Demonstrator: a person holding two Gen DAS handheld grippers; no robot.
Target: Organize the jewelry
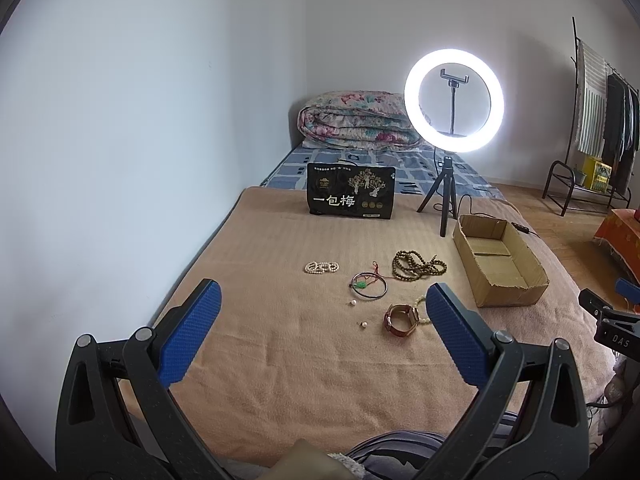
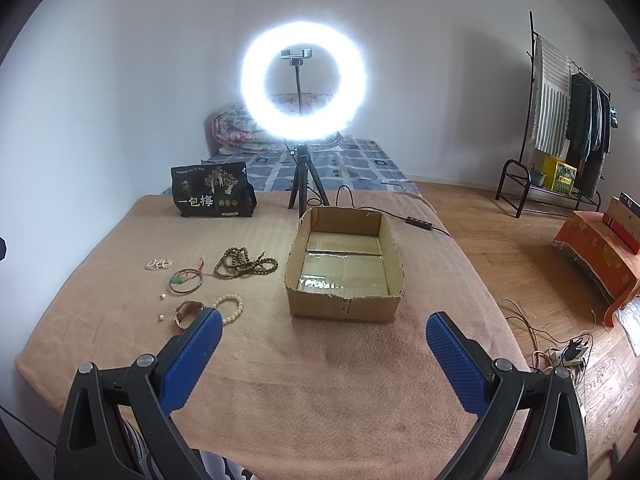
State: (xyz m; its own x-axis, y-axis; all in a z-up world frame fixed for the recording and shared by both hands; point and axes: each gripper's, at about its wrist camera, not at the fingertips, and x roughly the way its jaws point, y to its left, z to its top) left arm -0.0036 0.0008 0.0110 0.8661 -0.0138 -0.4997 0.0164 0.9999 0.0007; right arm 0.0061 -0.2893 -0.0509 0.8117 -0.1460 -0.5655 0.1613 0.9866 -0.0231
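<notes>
The left claw (image 1: 322, 312) is spread wide, its blue pads (image 1: 191, 332) apart and holding nothing, raised above the near part of the bed's tan blanket (image 1: 280, 380). The right claw (image 2: 324, 332) is likewise spread wide and grips nothing, hanging over the blanket just short of the cardboard box (image 2: 344, 308). The jewelry lies loose in the middle of the blanket, left of the box: a white pearl bracelet (image 1: 322, 267) toward the far left of the group, a long strand of brown wooden beads (image 1: 416, 266) nearest the box, a metal bangle (image 1: 370, 287) with a green pendant on a red cord (image 1: 362, 285) lying across it, two loose pearls (image 1: 353, 302) closer to the near edge, a wristwatch with a red-brown strap (image 1: 401, 319), and a pale bead bracelet (image 2: 230, 307) touching the watch, partly hidden behind the left claw's right pad in the left view. The box sits open-topped toward the right edge of the bed, with only its taped bottom showing inside. Beyond the jewelry stand a black snack bag (image 1: 351, 196) and a lit ring light on a small tripod (image 1: 453, 101), its cable trailing past the box's far side. A folded floral quilt (image 1: 356, 126) lies at the far end of the bed against the wall.
</notes>
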